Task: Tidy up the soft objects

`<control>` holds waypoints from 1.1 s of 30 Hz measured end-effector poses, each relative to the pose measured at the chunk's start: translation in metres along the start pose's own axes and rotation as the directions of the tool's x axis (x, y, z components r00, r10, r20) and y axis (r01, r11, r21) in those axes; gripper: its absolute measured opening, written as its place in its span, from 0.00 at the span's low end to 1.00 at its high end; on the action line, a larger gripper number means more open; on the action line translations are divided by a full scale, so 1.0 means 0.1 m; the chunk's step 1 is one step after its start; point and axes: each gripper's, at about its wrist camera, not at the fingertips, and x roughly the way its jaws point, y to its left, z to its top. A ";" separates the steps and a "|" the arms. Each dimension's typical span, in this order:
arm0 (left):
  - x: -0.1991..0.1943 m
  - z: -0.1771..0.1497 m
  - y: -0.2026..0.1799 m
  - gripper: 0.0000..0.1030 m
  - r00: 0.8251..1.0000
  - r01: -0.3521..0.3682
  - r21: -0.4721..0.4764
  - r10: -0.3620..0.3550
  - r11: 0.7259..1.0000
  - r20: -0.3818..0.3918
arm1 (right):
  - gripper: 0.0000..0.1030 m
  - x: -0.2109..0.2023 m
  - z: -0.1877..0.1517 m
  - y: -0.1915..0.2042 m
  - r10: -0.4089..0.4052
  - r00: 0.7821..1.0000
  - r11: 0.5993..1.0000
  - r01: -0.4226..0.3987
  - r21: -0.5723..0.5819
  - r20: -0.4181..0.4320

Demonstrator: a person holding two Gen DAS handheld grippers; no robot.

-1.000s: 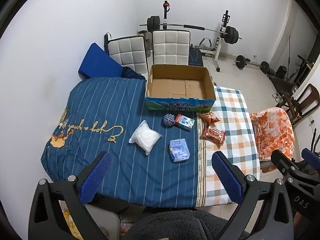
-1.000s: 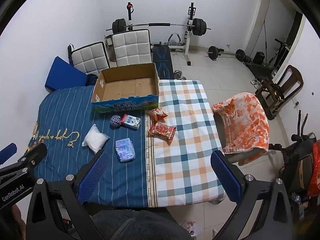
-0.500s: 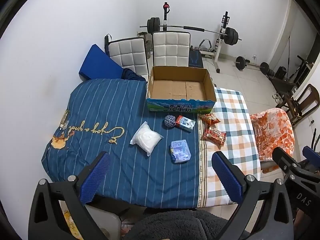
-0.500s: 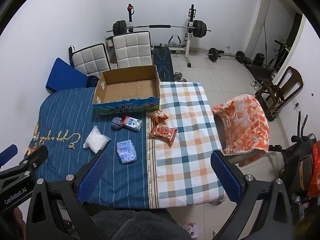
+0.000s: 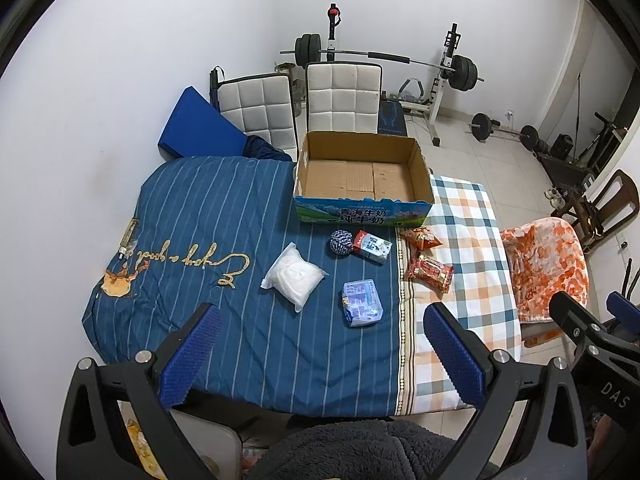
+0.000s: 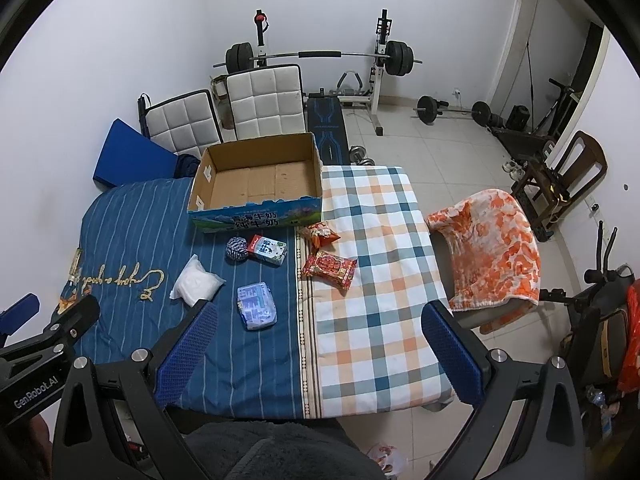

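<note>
An empty open cardboard box stands at the far side of a cloth-covered table. In front of it lie a white soft bag, a blue-white yarn ball, a small milk carton, a blue tissue pack and two red snack packets. My left gripper and right gripper are open and empty, held high above the table's near edge.
The table carries a blue striped cloth and a checked cloth. Two white padded chairs and a barbell rack stand behind it. An orange blanket lies over a chair at the right.
Both grippers have drawn back a little; the table and its objects sit slightly lower and farther in both views. Nothing on the table has moved.
</note>
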 end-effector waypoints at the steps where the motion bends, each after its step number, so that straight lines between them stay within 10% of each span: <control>1: 0.00 0.00 0.01 1.00 1.000 0.001 0.000 -0.001 1.000 0.000 | 1.00 0.00 0.00 -0.01 0.001 1.000 1.000 -0.001 0.002 0.000; 33: -0.01 0.20 -0.01 1.00 0.999 0.017 0.010 -0.017 1.000 0.043 | 1.00 -0.11 0.24 0.04 -0.005 0.998 1.000 0.004 0.014 0.055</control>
